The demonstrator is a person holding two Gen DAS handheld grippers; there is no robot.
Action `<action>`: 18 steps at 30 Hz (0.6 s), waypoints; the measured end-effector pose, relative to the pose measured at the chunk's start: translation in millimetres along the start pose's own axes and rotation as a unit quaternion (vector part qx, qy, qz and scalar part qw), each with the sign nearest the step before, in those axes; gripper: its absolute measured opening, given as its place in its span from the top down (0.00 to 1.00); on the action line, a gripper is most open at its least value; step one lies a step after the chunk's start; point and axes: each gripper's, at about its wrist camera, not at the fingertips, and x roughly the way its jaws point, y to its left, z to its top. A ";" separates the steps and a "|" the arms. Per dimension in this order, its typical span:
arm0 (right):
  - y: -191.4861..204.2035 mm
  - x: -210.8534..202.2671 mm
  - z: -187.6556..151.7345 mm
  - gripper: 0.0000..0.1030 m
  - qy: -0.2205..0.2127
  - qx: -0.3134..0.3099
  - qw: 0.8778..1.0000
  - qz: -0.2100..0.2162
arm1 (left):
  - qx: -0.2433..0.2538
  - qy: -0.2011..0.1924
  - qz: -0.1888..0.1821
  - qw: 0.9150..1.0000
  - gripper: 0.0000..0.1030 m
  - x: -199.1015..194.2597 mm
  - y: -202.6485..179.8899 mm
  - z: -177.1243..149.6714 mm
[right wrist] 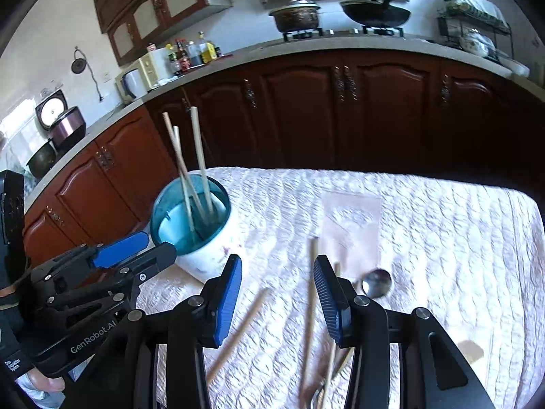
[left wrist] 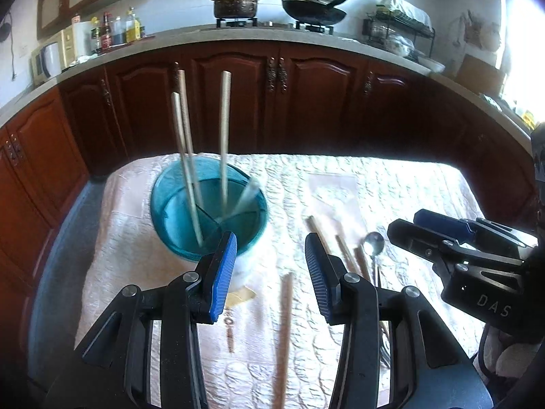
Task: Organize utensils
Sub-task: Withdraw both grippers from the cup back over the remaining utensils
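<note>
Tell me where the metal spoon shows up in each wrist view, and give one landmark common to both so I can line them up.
Left wrist view: the metal spoon lies on the quilted cloth, right of centre, just right of the left tool's right finger.
Right wrist view: the spoon lies right of centre, its bowl just beyond the right tool's right finger.
Shared landmark: the blue-lined utensil cup holding upright chopsticks, left of the spoon in both.

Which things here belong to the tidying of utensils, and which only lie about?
For the job:
- holder cup, three chopsticks already inside
- loose chopsticks on cloth
- spoon

Lying about:
- pot and wok on stove
- bottles
- rice cooker
</note>
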 end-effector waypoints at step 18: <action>-24.7 2.6 -24.8 0.59 0.030 0.024 0.999 -0.015 | 0.033 0.018 -0.003 0.999 0.60 14.6 -29.2 -16.0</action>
